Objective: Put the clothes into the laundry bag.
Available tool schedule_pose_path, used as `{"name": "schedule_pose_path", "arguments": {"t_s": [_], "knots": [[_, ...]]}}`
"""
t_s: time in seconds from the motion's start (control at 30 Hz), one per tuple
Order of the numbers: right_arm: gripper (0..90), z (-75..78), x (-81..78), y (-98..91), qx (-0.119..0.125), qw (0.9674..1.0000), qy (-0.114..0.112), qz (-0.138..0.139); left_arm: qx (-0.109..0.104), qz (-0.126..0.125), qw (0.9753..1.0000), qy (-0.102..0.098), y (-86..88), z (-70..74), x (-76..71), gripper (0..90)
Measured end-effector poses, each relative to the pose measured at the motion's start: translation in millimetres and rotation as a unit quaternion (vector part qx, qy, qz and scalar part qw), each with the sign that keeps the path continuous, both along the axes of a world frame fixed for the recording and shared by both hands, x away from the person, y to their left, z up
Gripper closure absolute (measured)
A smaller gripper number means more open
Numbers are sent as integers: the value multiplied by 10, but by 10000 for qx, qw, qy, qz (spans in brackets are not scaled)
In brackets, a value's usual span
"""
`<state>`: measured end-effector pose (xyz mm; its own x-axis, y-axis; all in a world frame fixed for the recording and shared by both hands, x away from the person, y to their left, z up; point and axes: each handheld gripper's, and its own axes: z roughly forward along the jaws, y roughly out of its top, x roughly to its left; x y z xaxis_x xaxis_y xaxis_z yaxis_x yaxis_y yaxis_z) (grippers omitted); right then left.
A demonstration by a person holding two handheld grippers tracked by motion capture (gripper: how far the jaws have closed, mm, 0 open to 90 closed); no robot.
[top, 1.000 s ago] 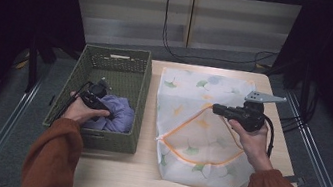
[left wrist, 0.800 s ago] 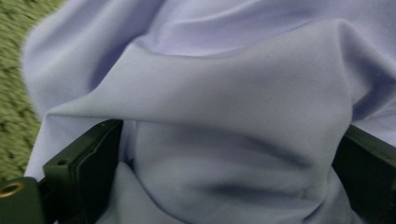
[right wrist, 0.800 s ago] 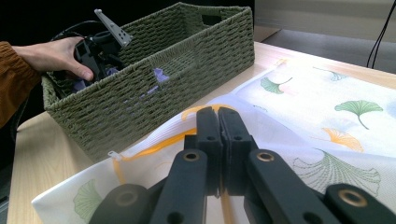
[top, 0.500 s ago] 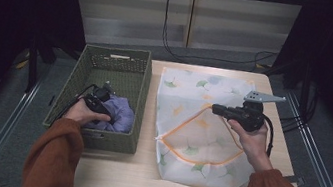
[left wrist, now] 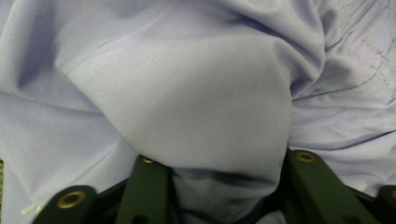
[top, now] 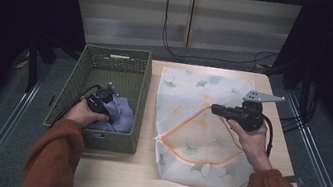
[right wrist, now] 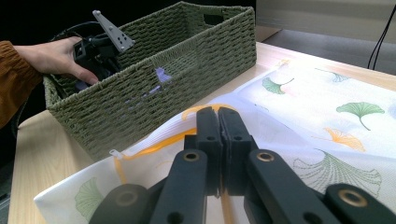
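1. Lavender cloth (left wrist: 196, 102) lies bunched in the near end of the green woven basket (top: 134, 68), which sits at the left edge of your table (top: 140, 180), just beside the laundry bag.
2. Your left gripper (top: 100, 103) is down in the basket on top of that cloth. In the left gripper view its jaws have just been closing, and a thick fold of the lavender fabric bulges up between them, pinched on both sides.
3. Your left hand (top: 81, 114) rests over the basket's near left corner, the rust-coloured sleeve coming in from the bottom of the high view.
4. Your right gripper (right wrist: 218, 122) has its jaws pressed tight together on the orange-trimmed edge of the mesh laundry bag (top: 199, 129), holding that edge up off the table so that the mouth gapes toward the basket.
5. The bag is white with green and orange ginkgo leaves and lies flat across the middle of the table, its near edge close to you.
6. In the right gripper view, farther off, you can see the basket's woven side with a bit of lavender showing through a handle slot, and your other hand with its gripper behind the rim.
7. Beyond the table, black cables (top: 174, 34) hang against the pale wall.
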<state>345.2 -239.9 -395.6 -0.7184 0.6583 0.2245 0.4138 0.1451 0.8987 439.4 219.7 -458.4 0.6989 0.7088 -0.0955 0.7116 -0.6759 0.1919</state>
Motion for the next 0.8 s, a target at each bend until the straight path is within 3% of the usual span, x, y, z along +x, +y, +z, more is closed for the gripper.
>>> {"name": "schedule_pose_path", "arguments": {"t_s": [0.2,0.3,0.33,0.4,0.63,0.73,0.8], "knots": [[884,-3,0,6,-10,10000,14,14,7,51,9999,-132,3,23,-7,731],[884,0,1,3,-9,10000,1,6,-90,105,9998,-147,30,55,1,736],[884,2,0,0,-7,10000,-4,6,-75,142,9995,-262,41,75,2,738],[884,4,0,-5,0,10000,-7,-3,-182,175,9994,-232,51,86,5,741],[884,5,2,-15,18,10000,-6,-15,-516,379,9965,-538,100,201,-9,743],[884,4,4,-17,30,10000,6,1,-616,339,9955,-639,121,247,-8,744],[884,5,4,-19,40,10000,8,-1,-765,380,9929,-824,137,302,-23,743]]}}
